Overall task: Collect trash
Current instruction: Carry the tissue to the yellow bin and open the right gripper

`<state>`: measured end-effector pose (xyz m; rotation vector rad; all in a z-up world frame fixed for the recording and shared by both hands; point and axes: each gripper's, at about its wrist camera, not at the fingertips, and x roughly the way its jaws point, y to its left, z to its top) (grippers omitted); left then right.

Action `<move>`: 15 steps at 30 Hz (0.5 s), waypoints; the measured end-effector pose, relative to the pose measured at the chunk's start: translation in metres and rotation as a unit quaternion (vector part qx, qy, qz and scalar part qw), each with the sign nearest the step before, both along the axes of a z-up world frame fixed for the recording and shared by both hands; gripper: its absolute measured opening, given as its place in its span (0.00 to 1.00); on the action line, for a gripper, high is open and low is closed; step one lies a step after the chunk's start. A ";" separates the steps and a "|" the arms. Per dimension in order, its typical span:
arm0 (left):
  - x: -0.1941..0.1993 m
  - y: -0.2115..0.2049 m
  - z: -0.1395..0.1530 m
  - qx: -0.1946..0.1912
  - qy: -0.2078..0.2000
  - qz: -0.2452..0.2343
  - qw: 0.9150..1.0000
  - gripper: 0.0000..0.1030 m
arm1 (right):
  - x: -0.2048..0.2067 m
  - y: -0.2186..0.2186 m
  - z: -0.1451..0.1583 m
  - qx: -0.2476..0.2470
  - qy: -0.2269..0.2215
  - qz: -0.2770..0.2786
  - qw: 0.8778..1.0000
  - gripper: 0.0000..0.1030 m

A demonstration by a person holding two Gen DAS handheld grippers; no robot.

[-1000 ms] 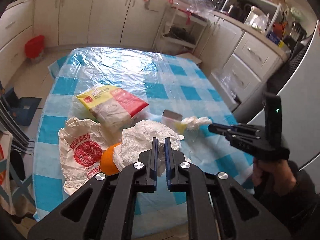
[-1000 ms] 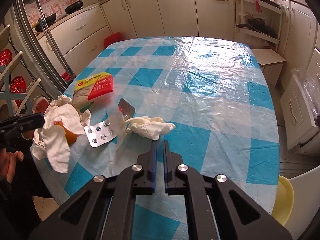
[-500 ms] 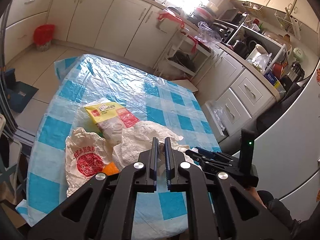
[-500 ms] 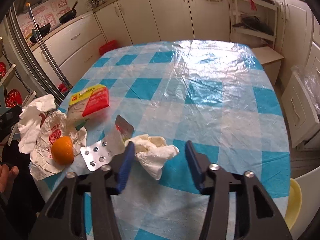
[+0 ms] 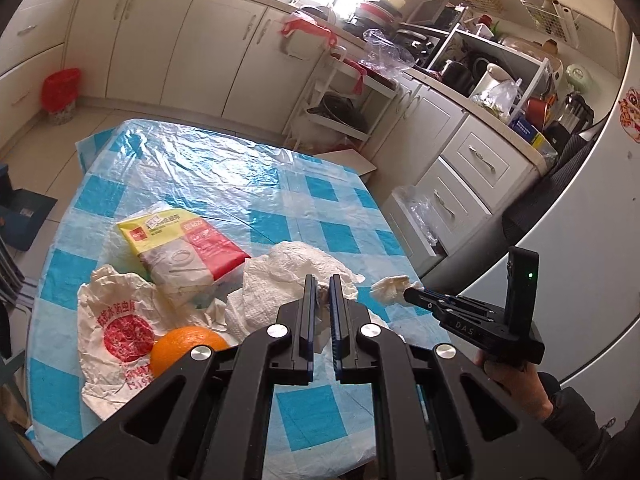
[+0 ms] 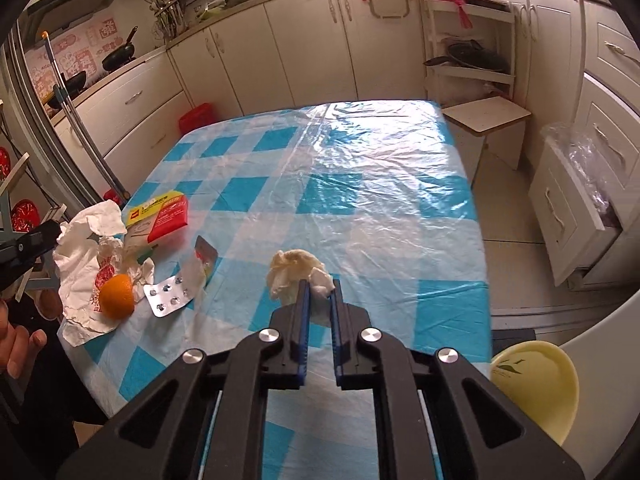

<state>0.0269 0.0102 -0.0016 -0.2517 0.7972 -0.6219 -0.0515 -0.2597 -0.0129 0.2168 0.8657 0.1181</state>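
Two wads of trash grabbed, both off the checked surface

Right gripper (image 6: 319, 294) jaws just closed on small crumpled cream tissue (image 6: 296, 270); left gripper (image 5: 322, 294) jaws clamped on big white paper towel (image 5: 280, 280), probably for binning. Silver blister pack (image 6: 170, 295) not yet collected.

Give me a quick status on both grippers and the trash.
Left gripper shut on paper towel. Right gripper jaws just closed on tissue wad. Blister pack left on table; nothing blocking.
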 end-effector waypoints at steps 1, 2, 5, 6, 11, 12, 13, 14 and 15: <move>-0.001 -0.007 0.000 0.009 -0.003 -0.004 1.000 0.06 | -0.003 -0.006 0.000 -0.001 -0.001 -0.007 1.000 0.10; -0.003 -0.014 -0.001 0.020 -0.008 -0.007 1.000 0.06 | -0.007 -0.013 0.001 -0.002 -0.003 -0.014 1.000 0.10; -0.008 -0.039 -0.001 0.058 -0.027 -0.018 0.998 0.06 | -0.019 -0.031 0.002 -0.014 -0.009 -0.038 0.999 0.10; -0.011 -0.047 0.000 0.067 -0.032 -0.024 0.997 0.06 | -0.023 -0.037 0.002 -0.017 -0.010 -0.046 0.999 0.10; -0.023 -0.081 0.003 0.098 -0.056 -0.047 0.992 0.06 | -0.044 -0.083 -0.005 -0.023 -0.005 -0.114 0.993 0.10; -0.026 -0.089 0.003 0.102 -0.061 -0.052 0.992 0.06 | -0.048 -0.092 -0.008 -0.027 0.000 -0.127 0.992 0.10; -0.028 -0.095 0.004 0.106 -0.065 -0.056 0.991 0.06 | -0.052 -0.101 -0.011 -0.032 0.006 -0.142 0.989 0.10; -0.031 -0.102 0.005 0.111 -0.069 -0.060 0.990 0.06 | -0.056 -0.110 -0.015 -0.037 0.013 -0.157 0.987 0.10; -0.033 -0.110 0.006 0.114 -0.073 -0.066 0.989 0.06 | -0.059 -0.117 -0.018 -0.043 0.022 -0.169 0.985 0.10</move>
